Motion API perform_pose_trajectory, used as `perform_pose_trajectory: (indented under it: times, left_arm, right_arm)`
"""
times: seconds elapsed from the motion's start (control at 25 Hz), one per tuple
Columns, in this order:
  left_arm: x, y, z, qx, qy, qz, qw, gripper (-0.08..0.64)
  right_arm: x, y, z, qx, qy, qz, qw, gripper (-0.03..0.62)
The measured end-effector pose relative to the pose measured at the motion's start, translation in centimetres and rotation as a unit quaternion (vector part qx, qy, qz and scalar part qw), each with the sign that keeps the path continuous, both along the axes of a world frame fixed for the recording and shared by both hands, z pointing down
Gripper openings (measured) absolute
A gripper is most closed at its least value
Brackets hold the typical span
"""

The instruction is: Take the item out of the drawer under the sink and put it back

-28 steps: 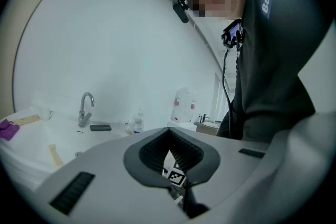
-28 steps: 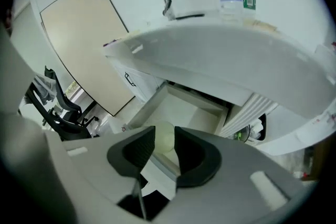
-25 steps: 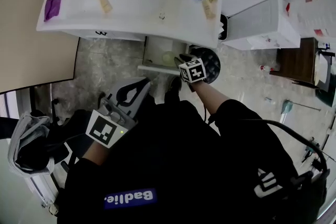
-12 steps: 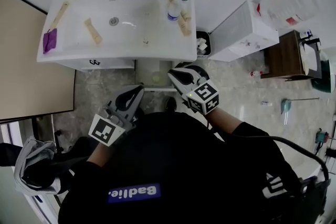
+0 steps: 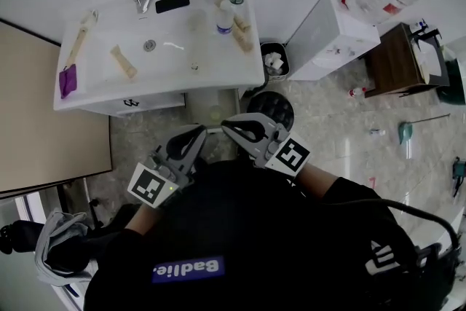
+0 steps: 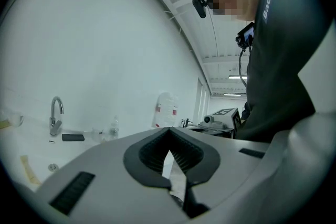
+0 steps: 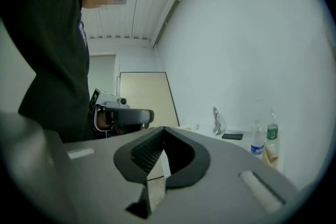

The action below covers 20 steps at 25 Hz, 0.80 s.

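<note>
The right gripper [image 5: 227, 124] has drawn back from the drawer [image 5: 215, 111], fingers closed and empty, like the left gripper [image 5: 199, 131]; the drawer's contents are indistinct.

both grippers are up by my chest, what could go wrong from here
1. The drawer under the sink looks open; it could get bumped or be left that way.
2. The round black object on the floor sits close beside it, so the shut right gripper could knock it when reaching down.
</note>
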<state>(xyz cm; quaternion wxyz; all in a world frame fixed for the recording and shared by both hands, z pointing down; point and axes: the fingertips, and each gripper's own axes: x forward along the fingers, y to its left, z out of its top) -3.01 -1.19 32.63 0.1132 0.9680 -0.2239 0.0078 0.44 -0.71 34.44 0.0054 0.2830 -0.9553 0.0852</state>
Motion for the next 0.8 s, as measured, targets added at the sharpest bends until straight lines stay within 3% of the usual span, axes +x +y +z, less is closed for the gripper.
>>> perform_pose_trajectory:
  times: [0.8]
  left_arm:
    - [0.3,1.7,-0.2,0.003,-0.015,-0.006,0.9999,0.005]
  right_arm:
    - [-0.2,2.0,-0.7,-0.003,-0.002,-0.018,1.0,0.0]
